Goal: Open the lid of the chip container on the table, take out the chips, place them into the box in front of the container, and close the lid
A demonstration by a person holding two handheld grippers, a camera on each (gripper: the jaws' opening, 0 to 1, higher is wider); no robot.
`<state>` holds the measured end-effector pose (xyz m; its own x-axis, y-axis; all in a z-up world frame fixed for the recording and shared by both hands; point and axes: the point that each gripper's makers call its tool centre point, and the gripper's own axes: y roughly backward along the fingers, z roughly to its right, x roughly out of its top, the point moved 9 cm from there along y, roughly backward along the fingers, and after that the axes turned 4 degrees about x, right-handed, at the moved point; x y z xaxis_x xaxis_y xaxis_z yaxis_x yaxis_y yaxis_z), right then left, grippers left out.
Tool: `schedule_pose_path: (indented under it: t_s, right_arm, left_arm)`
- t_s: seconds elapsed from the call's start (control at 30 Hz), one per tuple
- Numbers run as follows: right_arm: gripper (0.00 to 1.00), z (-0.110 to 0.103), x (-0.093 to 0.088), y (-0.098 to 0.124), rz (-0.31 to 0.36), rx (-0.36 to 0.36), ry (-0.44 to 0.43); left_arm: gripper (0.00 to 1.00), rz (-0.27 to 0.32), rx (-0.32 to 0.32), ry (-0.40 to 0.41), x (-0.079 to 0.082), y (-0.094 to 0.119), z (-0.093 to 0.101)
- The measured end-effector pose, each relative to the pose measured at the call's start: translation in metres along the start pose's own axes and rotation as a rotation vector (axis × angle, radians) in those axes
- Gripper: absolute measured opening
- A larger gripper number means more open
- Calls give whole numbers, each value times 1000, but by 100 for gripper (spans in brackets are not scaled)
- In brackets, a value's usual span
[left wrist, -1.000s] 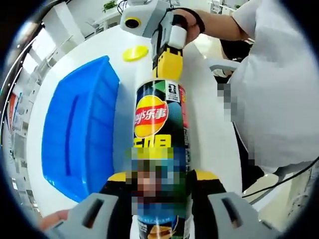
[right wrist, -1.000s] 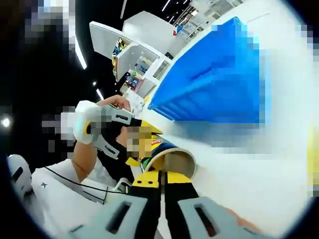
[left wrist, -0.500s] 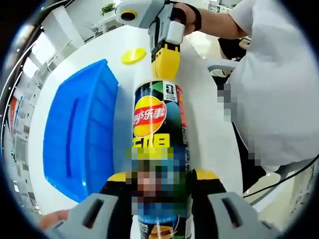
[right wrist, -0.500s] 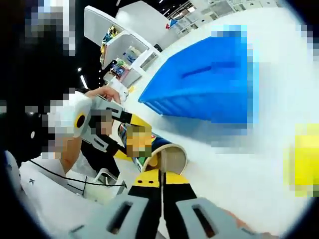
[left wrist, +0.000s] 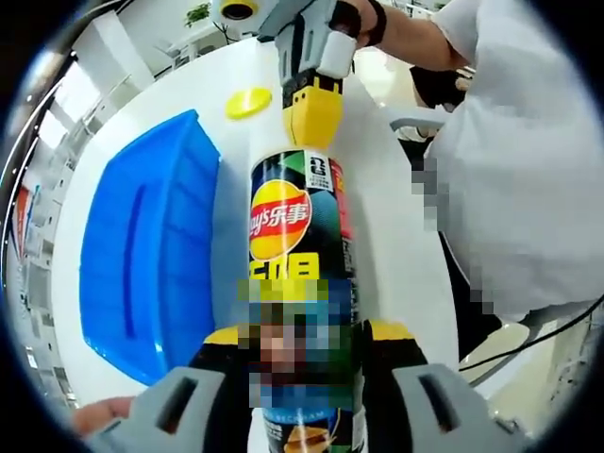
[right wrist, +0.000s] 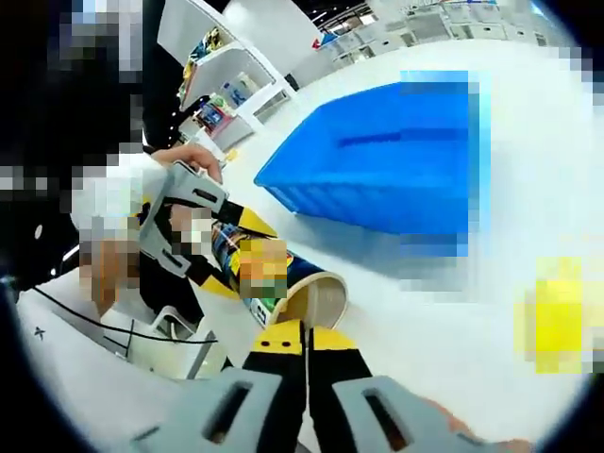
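While the left gripper (left wrist: 302,377) clamps the chip can (left wrist: 297,245) near its base at bottom centre of the left gripper view, the can points up the frame, its open mouth (right wrist: 316,300) near the right gripper (right wrist: 307,344). That gripper's jaws are pressed together; whether they pinch a chip, I cannot tell. A blue box (left wrist: 142,255) sits left of the can; the yellow lid (left wrist: 247,101) lies on the white table (left wrist: 396,245), upper centre. The can is probably a light, stiff, slick tube, best held around its body. Chips are likely brittle: pinch gently.
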<state>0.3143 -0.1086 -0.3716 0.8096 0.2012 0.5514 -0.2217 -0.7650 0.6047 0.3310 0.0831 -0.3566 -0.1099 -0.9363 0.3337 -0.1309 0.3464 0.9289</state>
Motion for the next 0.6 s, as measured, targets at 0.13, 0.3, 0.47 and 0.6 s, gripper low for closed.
schedule_pose_path:
  t_s: [0.13, 0.3, 0.47, 0.6]
  right_arm:
    - [0, 4, -3, 1, 28, 27, -25]
    - [0, 10, -4, 10, 36, -3, -26]
    - [0, 27, -8, 24, 61, 14, -92]
    - [0, 22, -9, 25, 70, 5, -78]
  left_arm:
    - [44, 2, -3, 4, 0, 0, 0]
    - [44, -25, 0, 10, -2, 1, -1]
    - [45, -63, 35, -20, -7, 1, -7]
    - [45, -57, 23, -10, -7, 1, -7]
